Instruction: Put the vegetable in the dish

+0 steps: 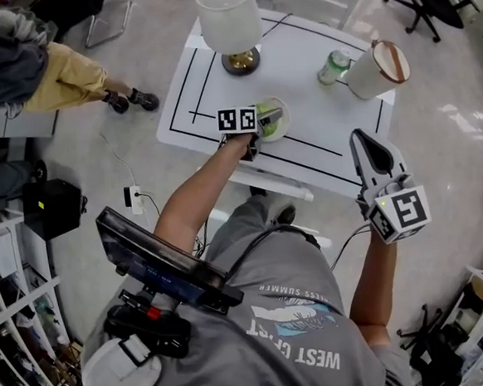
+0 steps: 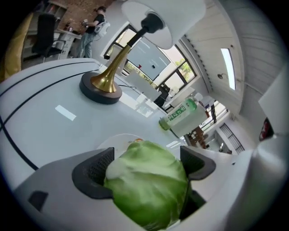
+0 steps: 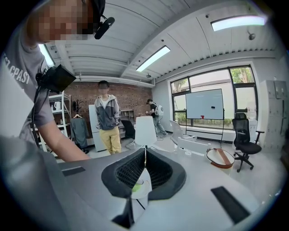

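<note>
One vegetable: a pale green cabbage head (image 2: 146,180), pinched between the fingers (image 2: 95,171) of the left gripper (image 1: 267,116).
Place: over the white dish (image 2: 118,140); it may be touching the dish, though neither view settles that.
Dish: by the near edge of the desk (image 1: 297,54), inside its black outline (image 1: 184,80).
Lamp (image 1: 230,22): brass foot, white shade, towards the far edge.
Bottle (image 1: 333,67): green, near the right edge.
Tub (image 1: 376,69): white, brown-banded lid, just beside the bottle at the right edge.
Right gripper (image 1: 364,141): held off the desk, beyond its near edge; fingers drawn almost together, only a slit between them, nothing held.
</note>
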Action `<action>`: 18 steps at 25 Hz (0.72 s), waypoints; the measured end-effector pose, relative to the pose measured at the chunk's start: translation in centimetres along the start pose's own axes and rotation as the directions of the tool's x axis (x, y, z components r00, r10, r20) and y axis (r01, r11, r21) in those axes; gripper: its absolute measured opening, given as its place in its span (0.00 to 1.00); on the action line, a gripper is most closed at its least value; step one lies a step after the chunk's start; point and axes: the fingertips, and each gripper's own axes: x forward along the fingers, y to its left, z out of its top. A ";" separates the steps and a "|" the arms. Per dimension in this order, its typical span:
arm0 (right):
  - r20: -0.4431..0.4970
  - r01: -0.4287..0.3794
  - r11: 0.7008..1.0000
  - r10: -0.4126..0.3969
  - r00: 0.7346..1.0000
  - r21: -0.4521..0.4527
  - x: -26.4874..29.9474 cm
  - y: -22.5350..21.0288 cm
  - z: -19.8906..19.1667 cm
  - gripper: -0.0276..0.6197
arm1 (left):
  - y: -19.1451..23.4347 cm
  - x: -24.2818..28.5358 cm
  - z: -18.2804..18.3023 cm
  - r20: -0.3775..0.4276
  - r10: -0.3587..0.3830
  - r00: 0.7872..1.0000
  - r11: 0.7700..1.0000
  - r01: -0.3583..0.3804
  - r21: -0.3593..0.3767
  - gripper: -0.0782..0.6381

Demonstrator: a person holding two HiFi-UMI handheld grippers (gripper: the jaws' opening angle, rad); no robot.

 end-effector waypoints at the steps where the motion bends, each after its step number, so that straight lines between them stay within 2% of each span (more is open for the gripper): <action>1: -0.002 0.000 1.000 0.000 1.000 0.002 0.1 0.0 -0.1 0.06 | 0.0 0.2 -0.2 -0.021 0.016 1.000 0.999 -0.015 0.049 0.76; 4: -0.004 0.000 1.000 0.000 1.000 0.003 0.3 0.1 -0.2 0.06 | 0.1 0.9 -0.8 -0.084 0.074 0.994 0.977 -0.055 0.207 0.76; 6: -0.004 -0.001 1.000 0.001 1.000 0.001 0.4 0.3 -0.3 0.06 | 0.1 1.2 -1.0 -0.105 0.103 0.989 0.959 -0.071 0.274 0.76; 10: -0.005 0.001 1.000 -0.001 1.000 0.001 0.0 0.7 -0.4 0.06 | -0.3 1.1 -1.1 -0.118 0.117 0.986 0.944 -0.073 0.322 0.76; 15: -0.009 0.007 1.000 -0.007 1.000 0.002 -0.6 1.0 -0.5 0.06 | -1.2 1.3 -1.3 -0.131 0.095 0.987 0.923 -0.038 0.384 0.76; 18: -0.007 0.004 1.000 -0.004 1.000 0.003 -0.9 1.0 -0.6 0.06 | -1.6 1.4 -1.2 -0.124 0.078 0.989 0.921 -0.024 0.388 0.76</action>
